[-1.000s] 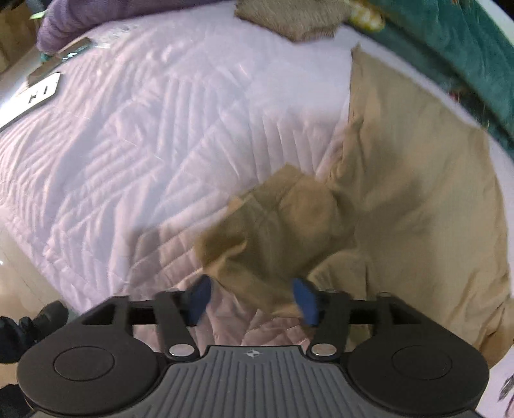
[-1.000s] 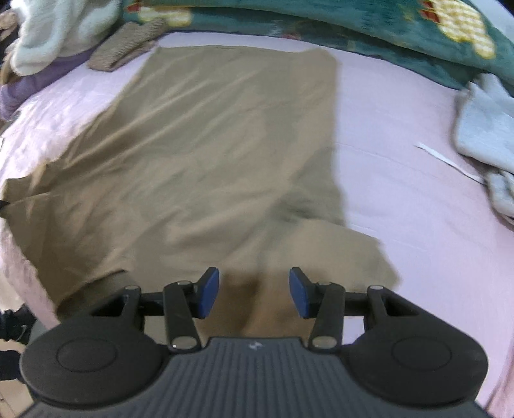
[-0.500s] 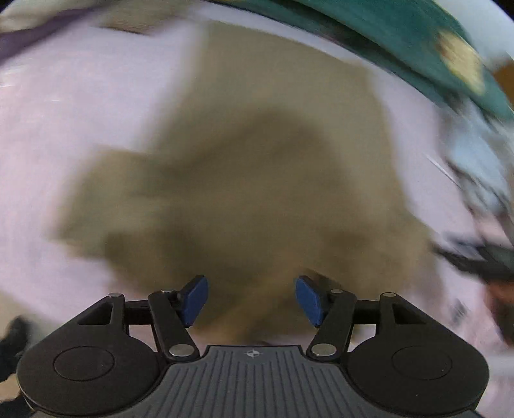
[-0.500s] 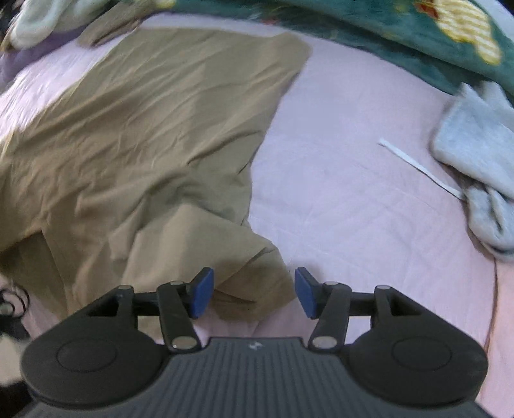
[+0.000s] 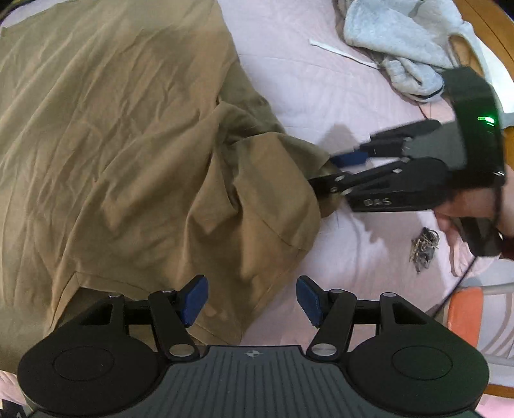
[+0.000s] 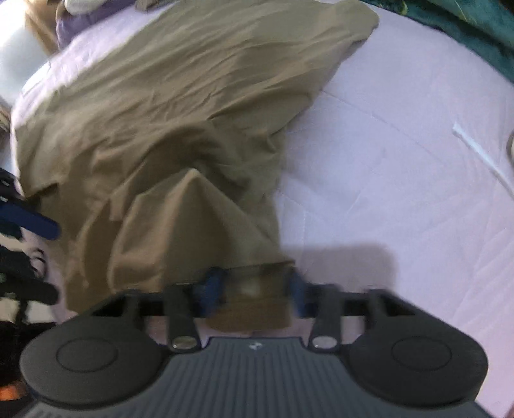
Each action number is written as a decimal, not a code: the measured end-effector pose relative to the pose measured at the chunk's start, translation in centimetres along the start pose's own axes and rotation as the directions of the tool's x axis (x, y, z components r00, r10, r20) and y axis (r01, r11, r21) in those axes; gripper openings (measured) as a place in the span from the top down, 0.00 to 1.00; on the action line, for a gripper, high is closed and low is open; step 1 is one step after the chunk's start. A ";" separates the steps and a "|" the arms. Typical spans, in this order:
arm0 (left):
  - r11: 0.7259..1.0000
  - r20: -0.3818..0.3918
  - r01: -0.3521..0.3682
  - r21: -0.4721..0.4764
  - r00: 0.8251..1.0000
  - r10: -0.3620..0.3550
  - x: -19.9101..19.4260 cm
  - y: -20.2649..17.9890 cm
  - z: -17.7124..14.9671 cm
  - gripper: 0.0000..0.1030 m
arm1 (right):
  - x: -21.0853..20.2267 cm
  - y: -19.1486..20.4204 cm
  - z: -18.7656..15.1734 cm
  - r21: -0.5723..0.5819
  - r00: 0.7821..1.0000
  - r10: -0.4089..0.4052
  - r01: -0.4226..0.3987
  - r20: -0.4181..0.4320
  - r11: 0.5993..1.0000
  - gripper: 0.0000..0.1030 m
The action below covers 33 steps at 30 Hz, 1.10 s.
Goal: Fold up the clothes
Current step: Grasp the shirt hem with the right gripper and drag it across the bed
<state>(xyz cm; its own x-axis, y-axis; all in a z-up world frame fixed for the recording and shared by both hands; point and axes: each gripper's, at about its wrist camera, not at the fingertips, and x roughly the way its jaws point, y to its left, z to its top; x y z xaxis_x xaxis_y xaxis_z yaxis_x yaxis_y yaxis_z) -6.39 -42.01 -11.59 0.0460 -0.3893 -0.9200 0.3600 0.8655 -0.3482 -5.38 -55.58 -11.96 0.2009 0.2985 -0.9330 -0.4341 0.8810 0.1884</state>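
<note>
The tan garment point(image 5: 122, 135) lies spread and heavily creased across the pale pink quilted bed point(image 5: 298, 80), one corner bunched into a raised fold at its near edge. The right tongs point(image 6: 253, 287) sit at that bunched corner with cloth lying between the blue pads; the view is blurred, so whether they grip cannot be told. The left tongs point(image 5: 252, 300) stand open over the garment's near hem, holding nothing. Beyond the garment's far side lie a grey sweatshirt point(image 5: 401, 41) and a white strip point(image 5: 340, 53). A teal blanket point(image 6: 465, 22) borders the bed.
</note>
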 end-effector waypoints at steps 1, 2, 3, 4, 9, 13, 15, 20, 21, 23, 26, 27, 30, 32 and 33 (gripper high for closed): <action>1.000 -0.003 -0.002 0.000 1.000 0.002 0.2 0.0 0.2 0.39 | -0.4 0.0 -0.3 -0.003 1.000 0.001 0.000 0.006 1.000 0.91; 1.000 -0.005 -0.007 0.005 1.000 0.007 0.3 0.0 0.3 0.39 | -0.9 0.0 -0.6 -0.006 1.000 0.005 -0.005 0.015 1.000 0.92; 1.000 -0.007 -0.009 0.007 1.000 0.009 0.4 -0.1 0.5 0.39 | -1.4 0.0 -0.8 -0.007 1.000 0.011 -0.011 0.025 1.000 0.93; 1.000 -0.010 -0.007 0.007 1.000 0.007 0.3 -0.2 0.7 0.39 | -2.1 0.1 -1.0 -0.013 0.999 0.009 -0.008 0.035 1.000 0.94; 0.998 -0.026 0.017 0.063 1.000 -0.016 -0.3 -1.5 0.9 0.39 | -6.4 0.3 -2.4 -0.030 0.993 -0.057 0.060 0.102 0.998 0.94; 0.995 -0.046 0.045 0.087 0.998 -0.041 -0.6 -1.9 0.3 0.39 | -9.5 0.1 -4.2 -0.082 0.975 -0.159 0.173 0.152 0.981 0.95; 0.994 -0.056 0.056 0.098 0.997 -0.051 -0.6 -2.0 0.0 0.39 | -10.0 -0.5 -5.7 -0.092 0.967 -0.205 0.221 0.153 0.971 0.95; 0.993 -0.082 0.073 0.088 0.994 -0.066 -0.9 -1.6 -1.1 0.39 | -8.7 -2.6 -7.8 -0.028 0.965 -0.255 0.257 0.060 0.966 0.95; 0.995 -0.085 0.075 0.072 0.994 -0.069 -1.2 -1.2 -1.3 0.39 | -8.7 -2.3 -7.6 -0.019 0.963 -0.263 0.264 0.068 0.964 0.93; 0.996 -0.093 0.079 0.031 0.993 -0.076 -2.0 -0.3 -1.8 0.39 | -8.7 -1.1 -6.7 -0.019 0.958 -0.269 0.272 0.098 0.962 0.80; 0.997 -0.104 0.074 0.001 0.992 -0.073 -3.3 1.1 -3.0 0.39 | -8.2 1.1 -5.4 -0.121 0.951 -0.266 0.286 0.159 0.950 0.51; 0.998 -0.107 0.065 -0.003 0.992 -0.065 -3.5 1.5 -3.3 0.39 | -7.9 1.9 -4.9 -0.170 0.944 -0.278 0.308 0.180 0.936 0.49; 0.999 -0.113 0.040 -0.022 0.993 -0.042 -3.2 2.6 -3.7 0.39 | -6.7 3.5 -3.4 -0.310 0.932 -0.283 0.344 0.225 0.886 0.47; 0.999 -0.108 0.029 -0.037 0.994 -0.033 -2.7 3.1 -3.4 0.39 | -5.3 4.2 -2.5 -0.430 0.945 -0.264 0.323 0.193 0.843 0.36; 0.998 -0.104 0.028 -0.048 0.994 -0.033 -2.5 3.4 -3.3 0.39 | -4.5 4.5 -2.2 -0.489 0.949 -0.262 0.316 0.176 0.813 0.36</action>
<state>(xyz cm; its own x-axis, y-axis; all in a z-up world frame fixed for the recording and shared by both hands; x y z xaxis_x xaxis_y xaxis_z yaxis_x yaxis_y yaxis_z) -8.38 -37.08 -11.03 -0.0635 -0.3829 -0.9216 0.3160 0.8682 -0.3825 -10.19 -53.78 -7.60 0.4595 0.1167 -0.8805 -0.7189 0.6310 -0.2915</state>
